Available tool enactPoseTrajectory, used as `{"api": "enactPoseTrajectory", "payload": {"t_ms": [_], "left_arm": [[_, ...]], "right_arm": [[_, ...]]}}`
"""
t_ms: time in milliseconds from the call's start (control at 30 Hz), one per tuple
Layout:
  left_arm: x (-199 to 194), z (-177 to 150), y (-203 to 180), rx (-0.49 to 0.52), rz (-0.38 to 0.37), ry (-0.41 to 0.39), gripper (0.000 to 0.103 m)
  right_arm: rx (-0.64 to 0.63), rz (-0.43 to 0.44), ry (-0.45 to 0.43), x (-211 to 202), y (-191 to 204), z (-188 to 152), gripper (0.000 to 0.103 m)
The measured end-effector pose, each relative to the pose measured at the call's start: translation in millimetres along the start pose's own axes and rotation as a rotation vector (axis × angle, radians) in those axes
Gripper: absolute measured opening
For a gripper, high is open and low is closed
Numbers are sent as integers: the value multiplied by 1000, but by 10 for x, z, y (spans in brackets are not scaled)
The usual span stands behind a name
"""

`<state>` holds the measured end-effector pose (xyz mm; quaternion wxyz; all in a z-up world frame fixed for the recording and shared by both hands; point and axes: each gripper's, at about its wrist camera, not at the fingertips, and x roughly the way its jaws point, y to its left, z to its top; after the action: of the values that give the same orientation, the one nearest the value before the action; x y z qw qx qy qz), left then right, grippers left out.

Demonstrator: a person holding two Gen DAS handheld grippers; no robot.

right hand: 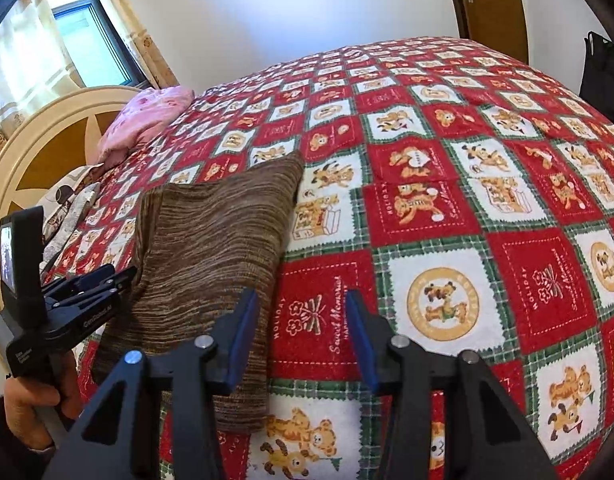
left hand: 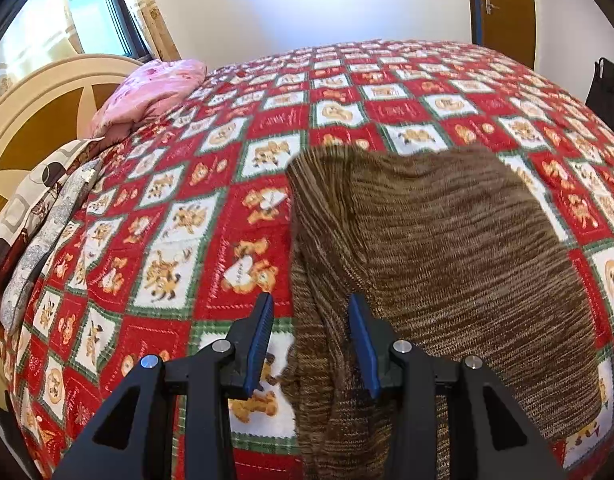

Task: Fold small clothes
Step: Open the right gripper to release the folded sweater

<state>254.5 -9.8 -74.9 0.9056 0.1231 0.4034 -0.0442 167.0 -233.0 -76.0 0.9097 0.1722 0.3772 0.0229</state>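
On the red teddy-bear bedspread (right hand: 447,208), folded brown knit garment (left hand: 447,248) lying flat, left gripper (left hand: 311,340) spread over its left edge, pinching nothing, right gripper (right hand: 303,340) spread just beside its right edge, empty.

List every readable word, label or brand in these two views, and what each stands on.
"HOLIDAY" and "Sweet Memories": red square of the bedspread, right wrist view.
"HOLIDAY": another red square of it, upside down.
"GenRobot.AI": side of the left gripper, white print.
Small white label on that gripper's handle: too small to read.
Lettering on bedspread squares in the left wrist view: blurred, unreadable.
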Motion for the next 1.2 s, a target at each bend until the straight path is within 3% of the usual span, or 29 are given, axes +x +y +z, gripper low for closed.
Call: {"api": "enactPoseTrajectory", "payload": {"t_ms": [100, 200, 367, 533, 600, 667, 733, 800, 900, 1033, 1200], "left_arm": [[-54, 70, 164, -68, -50, -27, 41], [44, 120, 231, -96, -113, 35, 41], [135, 28, 218, -114, -116, 70, 41], [143, -20, 191, -92, -108, 60, 41], [130, 19, 258, -113, -110, 46, 41], [133, 67, 338, -154, -128, 44, 41], [161, 108, 380, -188, -166, 52, 47], [216, 146, 360, -198, -199, 55, 61], [402, 187, 243, -172, -211, 105, 62], [560, 178, 209, -246, -297, 162, 63], [565, 152, 100, -206, -254, 131, 69]], "right_arm": [[24, 17, -9, -27, -56, 38, 58], [24, 24, -2, -20, -58, 61, 61], [-61, 19, 32, 61, 102, 1, 44], [-108, 39, 36, 107, 198, -37, 44], [-98, 58, 21, 93, 199, -7, 47], [-75, 74, 7, 80, 177, 39, 62], [-53, 83, 0, 98, 166, 93, 66], [-46, 81, 1, 153, 170, 157, 66], [-45, 84, 12, 281, 192, 247, 66], [-50, 76, 47, 522, 217, 311, 66], [-85, 42, 61, 693, 257, 279, 66]]}}
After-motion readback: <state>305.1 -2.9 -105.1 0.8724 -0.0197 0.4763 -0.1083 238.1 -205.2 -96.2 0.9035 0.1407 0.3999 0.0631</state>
